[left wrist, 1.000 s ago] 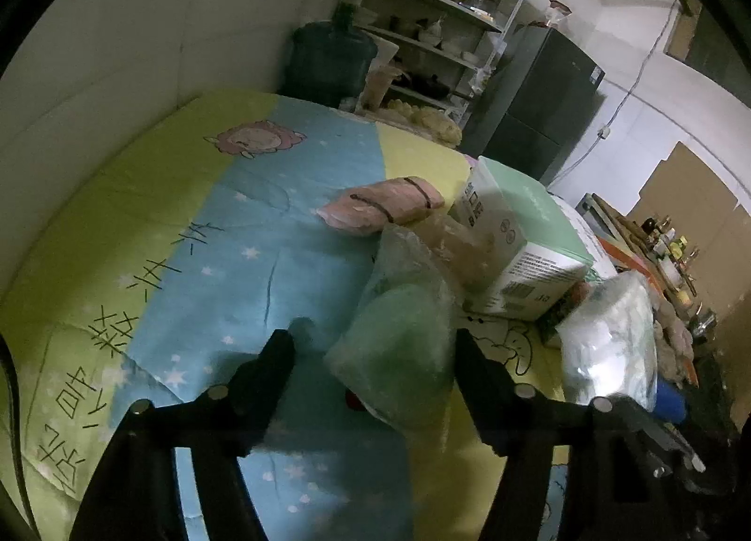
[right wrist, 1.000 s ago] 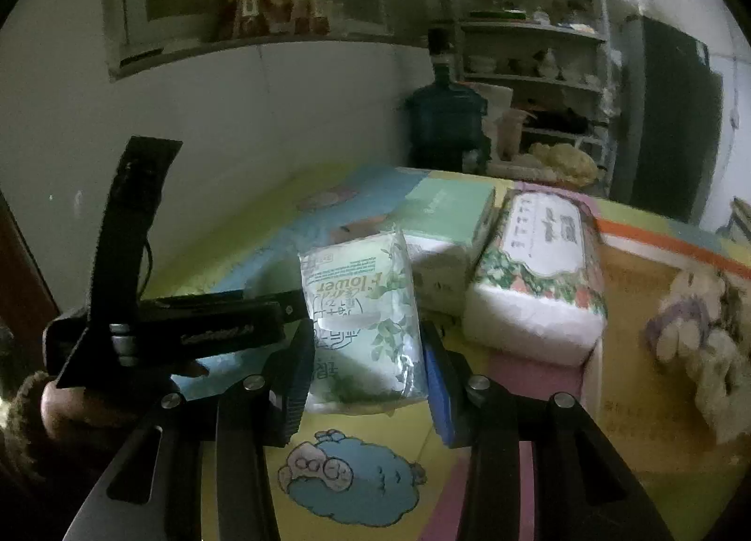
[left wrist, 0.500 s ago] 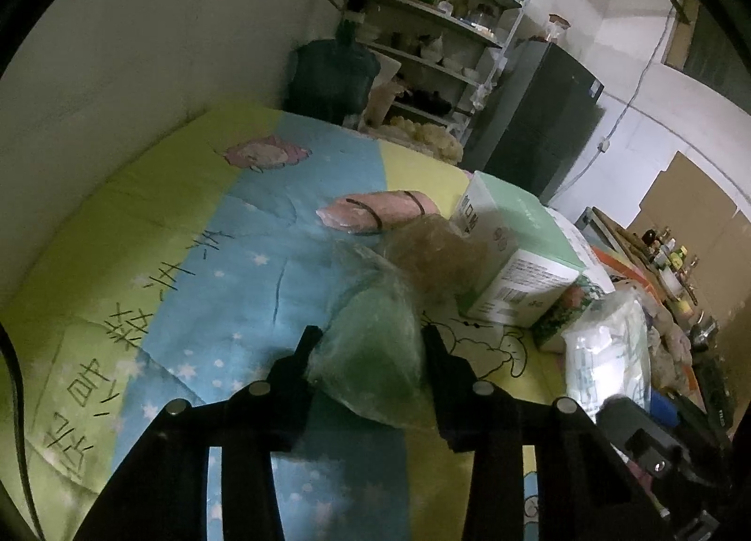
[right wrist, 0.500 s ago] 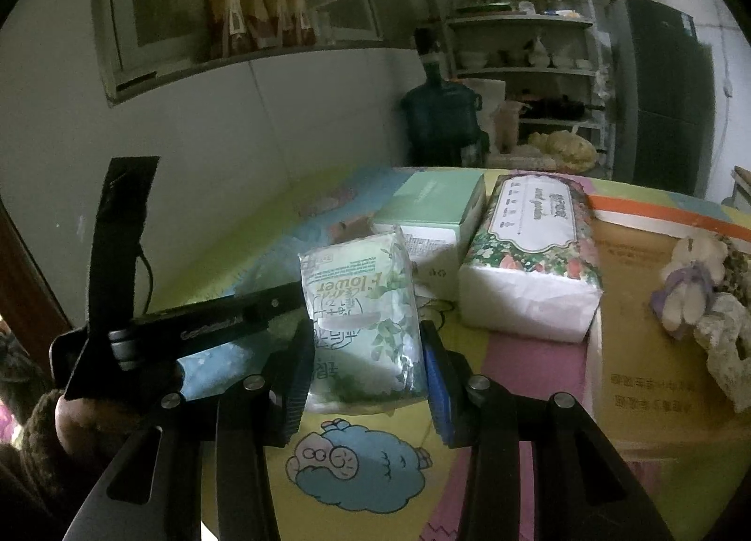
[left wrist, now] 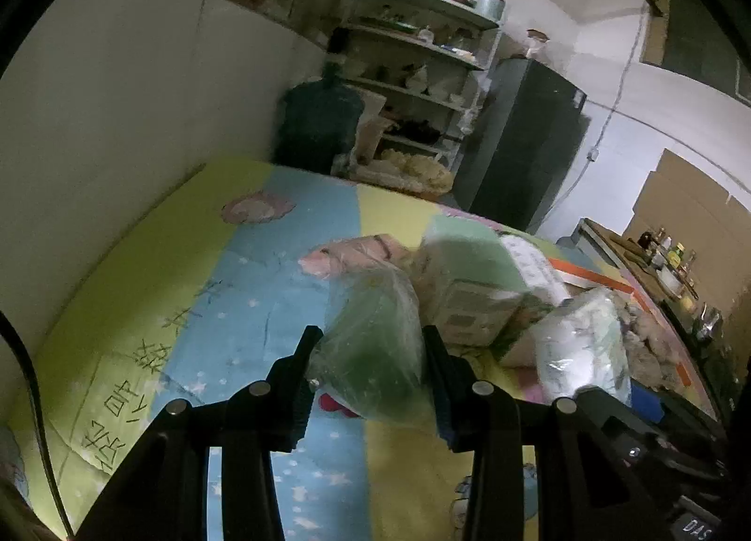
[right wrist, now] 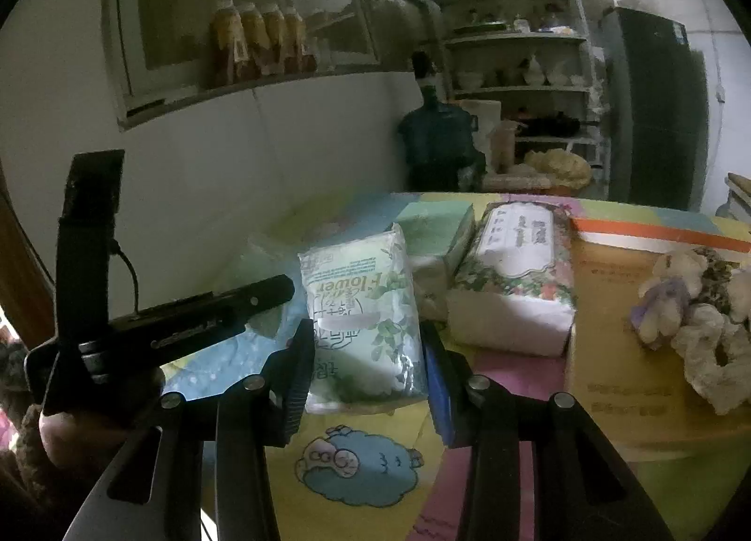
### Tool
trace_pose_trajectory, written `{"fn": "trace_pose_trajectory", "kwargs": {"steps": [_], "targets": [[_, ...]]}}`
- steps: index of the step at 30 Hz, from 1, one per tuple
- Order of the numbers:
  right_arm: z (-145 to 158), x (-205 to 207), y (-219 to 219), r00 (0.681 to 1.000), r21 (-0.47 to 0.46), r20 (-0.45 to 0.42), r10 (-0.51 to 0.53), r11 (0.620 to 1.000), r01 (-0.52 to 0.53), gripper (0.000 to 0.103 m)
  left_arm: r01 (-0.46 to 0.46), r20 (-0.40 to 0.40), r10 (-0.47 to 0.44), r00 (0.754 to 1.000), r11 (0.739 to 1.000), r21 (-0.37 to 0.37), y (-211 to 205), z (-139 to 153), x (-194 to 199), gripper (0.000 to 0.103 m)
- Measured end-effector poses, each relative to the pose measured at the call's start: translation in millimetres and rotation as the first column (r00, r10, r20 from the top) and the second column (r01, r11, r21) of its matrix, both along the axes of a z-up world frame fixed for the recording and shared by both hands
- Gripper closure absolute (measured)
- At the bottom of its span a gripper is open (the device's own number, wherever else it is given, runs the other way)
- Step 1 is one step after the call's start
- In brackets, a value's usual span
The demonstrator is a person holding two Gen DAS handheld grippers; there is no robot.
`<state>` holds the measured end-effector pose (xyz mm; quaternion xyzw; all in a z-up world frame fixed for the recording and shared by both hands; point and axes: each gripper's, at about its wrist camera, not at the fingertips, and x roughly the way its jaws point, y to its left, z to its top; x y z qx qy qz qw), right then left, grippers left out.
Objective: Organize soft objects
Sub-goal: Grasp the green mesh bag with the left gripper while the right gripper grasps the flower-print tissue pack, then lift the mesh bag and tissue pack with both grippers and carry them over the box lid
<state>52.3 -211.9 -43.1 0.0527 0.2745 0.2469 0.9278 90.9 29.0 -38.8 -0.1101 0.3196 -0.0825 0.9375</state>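
Note:
My left gripper (left wrist: 371, 353) is shut on a clear plastic bag with green soft stuff (left wrist: 371, 339) and holds it above the cartoon play mat (left wrist: 187, 278). My right gripper (right wrist: 366, 353) is shut on a white and green "Flower" tissue pack (right wrist: 361, 320), lifted above the mat (right wrist: 361, 461); that pack also shows in the left wrist view (left wrist: 582, 343). The left gripper's body (right wrist: 187, 320) shows at the left of the right wrist view.
A pink wrapped pack (left wrist: 361, 254), a mint-green box (left wrist: 469, 278) (right wrist: 432, 231) and a floral tissue pack (right wrist: 516, 278) lie on the mat. Plush toys (right wrist: 694, 306) sit on a cardboard box (right wrist: 624, 376) at the right. A water jug (left wrist: 319, 127), shelves (left wrist: 413, 85) and a fridge (left wrist: 525, 146) stand behind.
My left gripper closed on the green bag and lifted it. My right gripper stayed shut on the tissue pack and rose a little.

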Motion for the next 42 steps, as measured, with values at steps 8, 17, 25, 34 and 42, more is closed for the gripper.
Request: {"fn": "trace_pose_trajectory", "kwargs": {"steps": [8, 17, 25, 34, 42], "targets": [[9, -7, -19, 0.999, 0.011, 0.022, -0.032, 0.999, 0.032, 0.059, 0.046, 0.046, -0.046, 0.998, 0.999, 0.017, -27, 19, -4, 0.061], [14, -14, -55, 0.994, 0.032, 0.04, -0.102, 0.994, 0.101, 0.059, 0.122, 0.069, -0.124, 0.99, 0.992, 0.033, -68, 28, 2, 0.061], [20, -19, -89, 0.984, 0.048, 0.051, -0.171, 0.984, 0.169, 0.059, 0.185, 0.078, -0.188, 0.979, 0.982, 0.048, -107, 32, 6, 0.061], [21, -24, -122, 0.972, 0.065, 0.055, -0.228, 0.972, 0.224, 0.059, 0.245, 0.078, -0.25, 0.965, 0.967, 0.064, -146, 34, 8, 0.061], [21, -27, -141, 0.961, 0.077, 0.053, -0.271, 0.961, 0.267, 0.059, 0.286, 0.073, -0.292, 0.954, 0.955, 0.079, -175, 34, 11, 0.061]]}}
